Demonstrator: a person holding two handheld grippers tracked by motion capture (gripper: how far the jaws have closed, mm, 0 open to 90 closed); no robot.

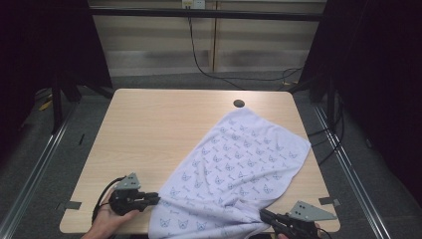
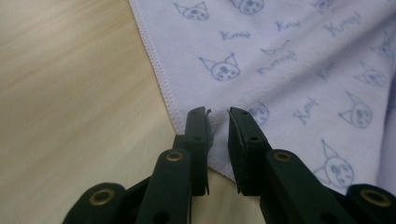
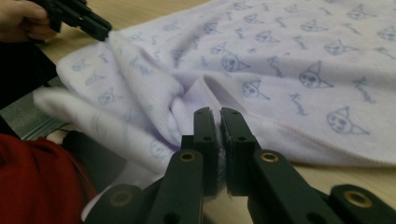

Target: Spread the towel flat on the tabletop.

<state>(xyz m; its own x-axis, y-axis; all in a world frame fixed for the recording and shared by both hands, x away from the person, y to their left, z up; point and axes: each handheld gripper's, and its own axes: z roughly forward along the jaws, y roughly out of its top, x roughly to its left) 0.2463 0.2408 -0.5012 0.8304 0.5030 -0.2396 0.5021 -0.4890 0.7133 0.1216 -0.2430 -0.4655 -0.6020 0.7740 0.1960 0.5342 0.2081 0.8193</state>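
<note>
Lab recording rig, black curtains point(image 1: 45, 45), metal frame point(image 1: 204, 14), floor rails point(image 1: 35, 164)

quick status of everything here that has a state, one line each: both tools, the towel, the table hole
left tool: open, jaws straddling the towel's stitched edge, not yet closed on it
right tool: shut on the towel's edge, fabric bunched at the jaws
towel: spread diagonally on the table, near end draped over the front edge
table: round hole near the far edge uncovered

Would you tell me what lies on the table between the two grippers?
In the high view, the near end of the towel spans the stretch between the left gripper and the right gripper, nothing else.
</note>
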